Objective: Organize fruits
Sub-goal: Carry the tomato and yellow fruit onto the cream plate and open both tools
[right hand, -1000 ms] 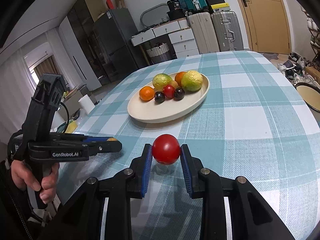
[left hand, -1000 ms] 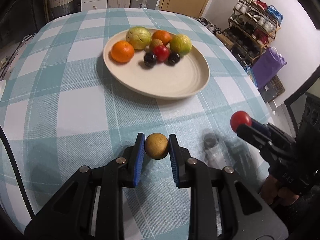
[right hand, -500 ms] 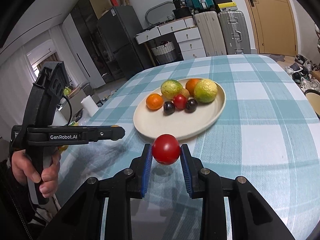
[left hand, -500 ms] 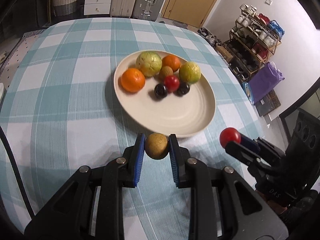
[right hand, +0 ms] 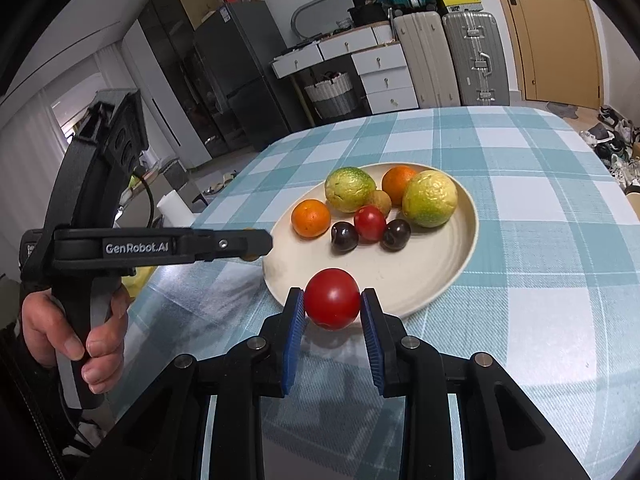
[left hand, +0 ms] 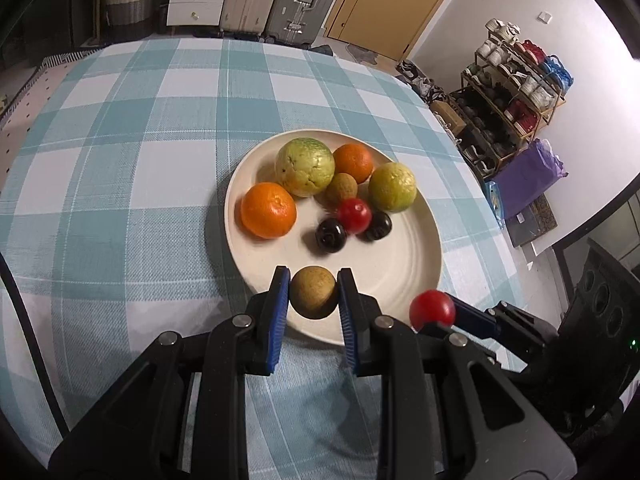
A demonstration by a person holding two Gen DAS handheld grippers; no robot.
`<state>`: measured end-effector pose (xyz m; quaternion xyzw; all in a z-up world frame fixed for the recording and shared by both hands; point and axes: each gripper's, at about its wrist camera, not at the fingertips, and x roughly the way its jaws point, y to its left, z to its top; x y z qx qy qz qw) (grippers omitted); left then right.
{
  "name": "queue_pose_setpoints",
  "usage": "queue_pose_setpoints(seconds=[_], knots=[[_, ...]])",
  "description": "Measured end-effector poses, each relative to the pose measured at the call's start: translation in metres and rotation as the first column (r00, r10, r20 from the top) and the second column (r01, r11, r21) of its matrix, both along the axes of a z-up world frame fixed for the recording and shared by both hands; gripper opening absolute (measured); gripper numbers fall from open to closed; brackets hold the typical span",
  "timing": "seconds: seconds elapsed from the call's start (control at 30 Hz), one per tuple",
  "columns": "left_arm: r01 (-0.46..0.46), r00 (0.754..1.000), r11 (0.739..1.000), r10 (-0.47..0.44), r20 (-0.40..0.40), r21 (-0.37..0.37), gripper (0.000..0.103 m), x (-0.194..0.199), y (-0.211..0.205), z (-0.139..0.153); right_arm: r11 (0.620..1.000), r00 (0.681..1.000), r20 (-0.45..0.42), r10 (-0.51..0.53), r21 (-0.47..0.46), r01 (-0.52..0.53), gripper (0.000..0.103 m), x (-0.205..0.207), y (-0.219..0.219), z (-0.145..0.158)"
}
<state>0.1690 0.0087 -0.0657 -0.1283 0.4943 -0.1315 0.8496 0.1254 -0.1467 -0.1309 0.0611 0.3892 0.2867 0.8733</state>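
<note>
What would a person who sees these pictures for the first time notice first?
Probably the cream plate on the checked tablecloth, with bright fruit crowded on its far side: two oranges, two green fruits, a small red one, two dark ones. Then the two loads at its near rim: the left gripper clamps a brown fruit, and the right gripper clamps a red fruit.

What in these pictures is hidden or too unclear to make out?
- Brown fruit held by the left gripper: in the right view only a sliver shows behind that gripper's tip.
- Plate: its near rim is covered by the held fruit in each view.
- Shelf items, left view: too small to identify.
- Person: only one hand shows; the edge cuts off the rest.
</note>
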Motion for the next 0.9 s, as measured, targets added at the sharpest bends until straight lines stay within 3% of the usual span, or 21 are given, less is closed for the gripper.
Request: queue_pose_setpoints(seconds=[0.7,0.77,0.83,0.9], knots=[[0.000,1.000,0.998,-0.002,-0.022,-0.070,0.021,0.029,0.005,-0.012,0.998,0.997,-0.052,0.051,-0.032,-0.053,0.030,0.040,0.040,-0.018],[-0.007,1.000,0.996,0.005,-0.023,-0.084,0.025,0.031,0.007,-0.010,0.998,0.997,-0.060,0.043,-0.039,-0.046,0.033,0.043,0.043,-0.021],[-0.007,1.000,0.997,0.006,-0.020,-0.072,0.026,0.031,0.007,-0.008,0.999,0.997,-0.064,0.045,-0.020,-0.047,0.047,0.044,0.042,-0.020],[-0.013,1.000,0.997,0.012,-0.009,-0.072,0.026,0.029,0.009,-0.005,0.999,0.998,-0.048,0.044,-0.010,-0.045,0.051,0.041,0.040,-0.016]])
